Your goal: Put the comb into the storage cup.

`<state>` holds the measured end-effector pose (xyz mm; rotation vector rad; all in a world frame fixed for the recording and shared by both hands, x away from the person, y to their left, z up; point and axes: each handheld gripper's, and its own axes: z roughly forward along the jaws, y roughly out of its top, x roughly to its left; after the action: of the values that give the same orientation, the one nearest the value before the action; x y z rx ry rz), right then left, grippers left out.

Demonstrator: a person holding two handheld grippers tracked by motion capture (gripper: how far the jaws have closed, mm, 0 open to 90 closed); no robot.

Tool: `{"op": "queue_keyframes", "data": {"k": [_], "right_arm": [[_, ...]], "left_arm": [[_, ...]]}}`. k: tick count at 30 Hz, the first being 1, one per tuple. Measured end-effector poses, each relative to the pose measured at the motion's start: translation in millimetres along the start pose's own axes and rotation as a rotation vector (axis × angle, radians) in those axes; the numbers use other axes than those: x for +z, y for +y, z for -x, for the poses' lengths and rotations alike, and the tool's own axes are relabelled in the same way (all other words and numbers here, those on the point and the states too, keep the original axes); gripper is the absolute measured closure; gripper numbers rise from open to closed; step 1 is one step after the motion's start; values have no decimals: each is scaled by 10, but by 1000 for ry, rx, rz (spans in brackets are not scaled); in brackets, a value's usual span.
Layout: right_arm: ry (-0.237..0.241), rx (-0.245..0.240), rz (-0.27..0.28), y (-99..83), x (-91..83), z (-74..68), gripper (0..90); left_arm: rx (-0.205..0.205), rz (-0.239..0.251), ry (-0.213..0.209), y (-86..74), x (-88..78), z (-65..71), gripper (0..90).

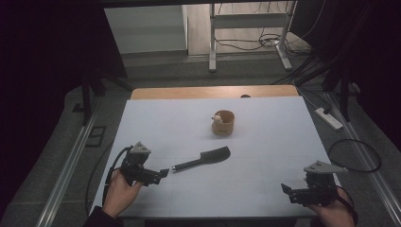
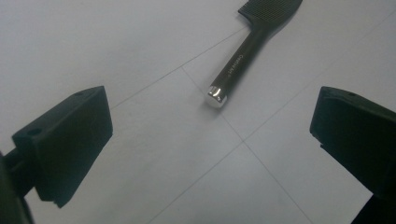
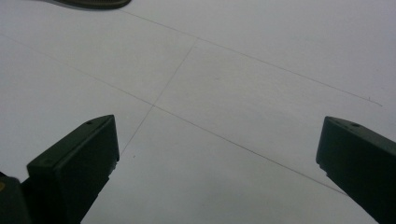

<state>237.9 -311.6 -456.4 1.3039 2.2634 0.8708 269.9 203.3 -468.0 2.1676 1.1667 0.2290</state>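
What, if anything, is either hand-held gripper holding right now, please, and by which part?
Nothing is held. The left hand-held gripper is open, short of the comb's handle end. The right hand-held gripper is open over bare table.

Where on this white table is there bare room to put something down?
Plenty: the wide stretch between the black comb and the right gripper, and the far corners either side of the wooden cup. Tightest is the gap between the left gripper and the comb's handle.

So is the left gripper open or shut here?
Open: the left gripper has its jaws wide apart with bare table between them, the comb lying ahead, untouched.
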Motion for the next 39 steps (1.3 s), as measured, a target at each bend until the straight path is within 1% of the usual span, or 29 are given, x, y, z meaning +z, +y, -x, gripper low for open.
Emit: {"op": "queue_keyframes", "data": {"k": [5,6,13,19,25,28,30,39], "right_arm": [[-1,-1,1,0,0,-2,0],[-1,-1,1,0,0,-2,0],[1,0,-1,0,1,1,0],[2,0,-4,1,4,1,0],[3,0,-6,2,5,2,0],[3,0,-6,2,5,3,0],[4,0,-6,2,5,3,0],[4,-2,-6,2,6,3,0]], "left_arm": [[15,-11,-5,102,80,-16,0],[15,-11,-5,102,80,-16,0],[32,-39,-21,220,195,-42,0],[57,-65,-24,319,311,-31,0],[61,-75,-27,408,408,-19,0],[69,-82,-23,437,432,-14,0],[82,-91,-18,474,468,-7,0],[100,-109,-27,565,565,-3,0]]}}
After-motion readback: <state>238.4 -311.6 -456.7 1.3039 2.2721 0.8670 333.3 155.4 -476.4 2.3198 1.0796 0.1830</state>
